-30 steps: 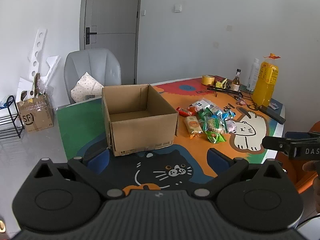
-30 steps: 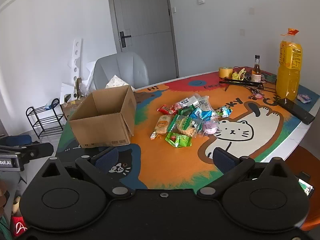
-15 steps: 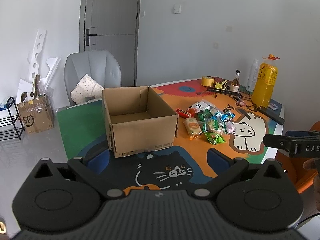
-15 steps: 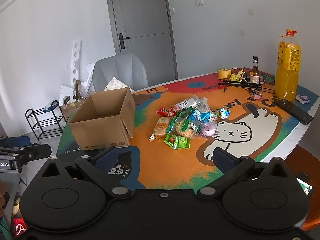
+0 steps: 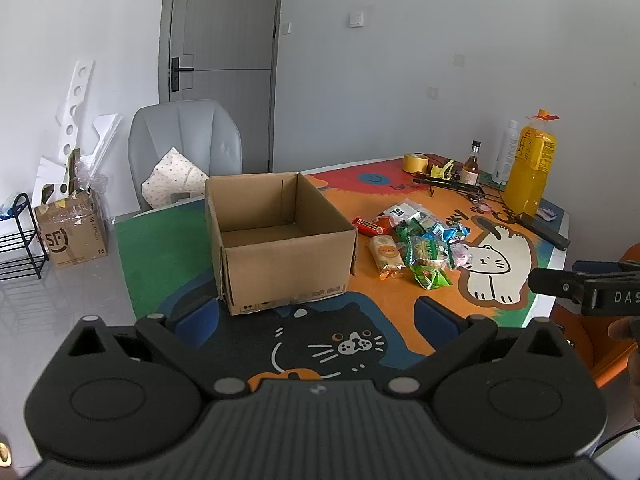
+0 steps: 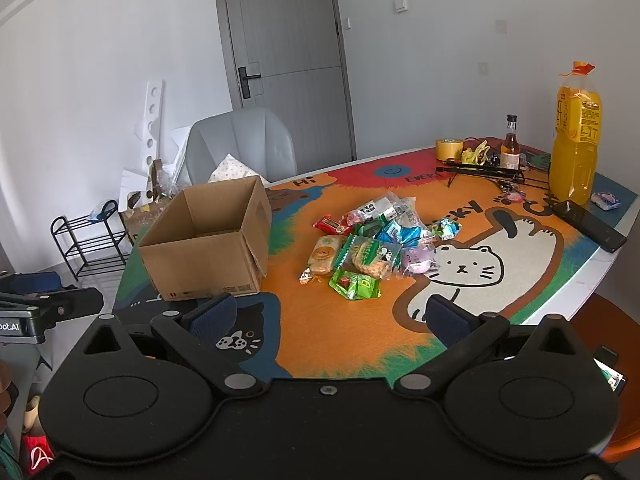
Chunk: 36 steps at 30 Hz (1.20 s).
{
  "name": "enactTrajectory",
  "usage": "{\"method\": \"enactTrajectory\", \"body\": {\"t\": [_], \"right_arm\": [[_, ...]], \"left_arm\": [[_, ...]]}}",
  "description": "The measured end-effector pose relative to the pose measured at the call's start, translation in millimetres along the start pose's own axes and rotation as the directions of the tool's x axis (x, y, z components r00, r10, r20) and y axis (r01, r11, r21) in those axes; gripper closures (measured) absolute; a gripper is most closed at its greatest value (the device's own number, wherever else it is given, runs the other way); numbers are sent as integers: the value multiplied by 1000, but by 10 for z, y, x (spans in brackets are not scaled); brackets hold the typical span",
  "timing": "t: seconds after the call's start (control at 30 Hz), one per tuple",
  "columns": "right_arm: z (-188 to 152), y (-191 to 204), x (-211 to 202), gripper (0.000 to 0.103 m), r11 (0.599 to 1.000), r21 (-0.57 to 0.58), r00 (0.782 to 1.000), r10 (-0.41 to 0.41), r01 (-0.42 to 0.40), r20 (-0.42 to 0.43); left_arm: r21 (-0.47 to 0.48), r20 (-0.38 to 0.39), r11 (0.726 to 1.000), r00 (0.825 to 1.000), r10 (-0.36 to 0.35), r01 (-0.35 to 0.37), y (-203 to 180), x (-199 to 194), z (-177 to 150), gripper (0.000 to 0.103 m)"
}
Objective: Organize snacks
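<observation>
So both grippers hang over the near edge of the desk (image 6: 560, 280), neither touching anything. The left gripper (image 5: 316, 316) has its fingers spread wide, released, nothing between them, aimed at the open cardboard box (image 5: 280, 240). The right gripper (image 6: 340, 316) is the same deal, fingers apart and holding nothing. The pile of snacks (image 6: 372, 240) sits on the orange part of the cat mat just right of the box. A big orange juice bottle (image 6: 575, 136) stands at the far right.

Colourful snack packets (image 6: 370, 246) heaped beside an open cardboard box (image 6: 208, 242) — upright, empty.
</observation>
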State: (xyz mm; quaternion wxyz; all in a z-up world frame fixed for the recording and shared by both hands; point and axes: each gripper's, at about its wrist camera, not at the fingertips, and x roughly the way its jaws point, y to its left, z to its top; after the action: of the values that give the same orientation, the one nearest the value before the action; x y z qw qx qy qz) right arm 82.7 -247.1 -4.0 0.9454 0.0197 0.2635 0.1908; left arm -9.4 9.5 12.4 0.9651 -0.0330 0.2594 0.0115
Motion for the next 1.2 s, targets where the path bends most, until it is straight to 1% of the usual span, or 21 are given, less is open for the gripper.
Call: {"method": "enactTrajectory", "body": {"t": [0.87, 1.2], "right_arm": [[15, 1, -3, 0, 1000, -2, 1000, -3, 3, -4], [-2, -49, 104, 0, 1000, 10, 1000, 6, -6, -23]], "left_arm": [[-12, -4, 1000, 1000, -5, 5, 11, 7, -15, 0], [-24, -34, 1000, 999, -12, 12, 8, 113, -2, 0]]}}
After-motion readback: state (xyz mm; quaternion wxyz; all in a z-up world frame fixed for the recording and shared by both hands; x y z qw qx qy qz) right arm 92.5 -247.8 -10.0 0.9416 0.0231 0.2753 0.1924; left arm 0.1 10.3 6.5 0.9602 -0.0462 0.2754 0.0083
